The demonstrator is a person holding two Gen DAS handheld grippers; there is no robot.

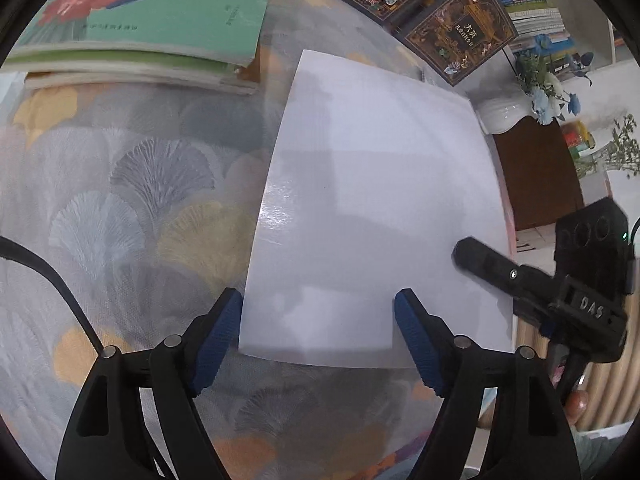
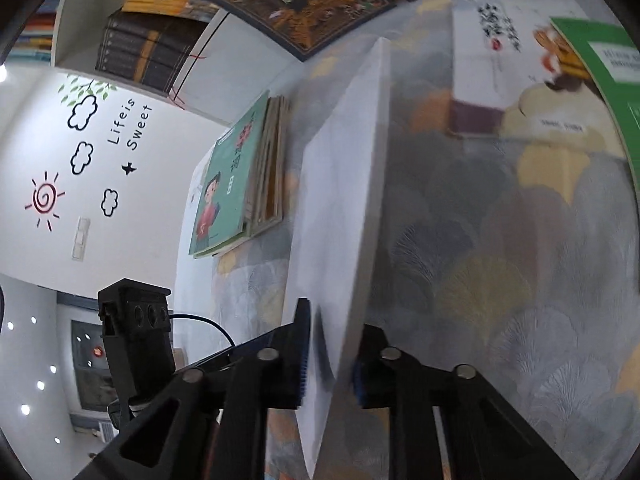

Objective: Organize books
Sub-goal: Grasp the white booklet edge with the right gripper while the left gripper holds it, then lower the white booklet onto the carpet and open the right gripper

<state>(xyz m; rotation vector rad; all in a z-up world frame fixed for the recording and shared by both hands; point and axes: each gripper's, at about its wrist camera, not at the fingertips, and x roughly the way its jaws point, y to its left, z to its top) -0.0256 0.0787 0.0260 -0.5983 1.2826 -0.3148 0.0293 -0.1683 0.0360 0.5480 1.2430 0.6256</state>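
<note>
A plain white book [image 1: 372,208] lies on the leaf-patterned tablecloth [image 1: 120,200]. My left gripper [image 1: 318,320] hovers at its near edge, open; the left fingertip [image 1: 228,312] sits beside the book's left corner and the right fingertip [image 1: 412,316] over its cover. My right gripper [image 2: 334,360] is shut on the white book [image 2: 340,200], whose edge runs between its blue pads. In the left wrist view the right gripper [image 1: 500,268] reaches in from the right onto the book's right edge.
A stack topped by a green book [image 1: 140,20] lies at the far left. Dark ornate books [image 1: 460,28] lie at the far side, near a white vase of flowers [image 1: 504,114] and bookshelves [image 1: 528,0]. A white lettered book [image 2: 492,60] and another green book [image 2: 612,80] lie to the right.
</note>
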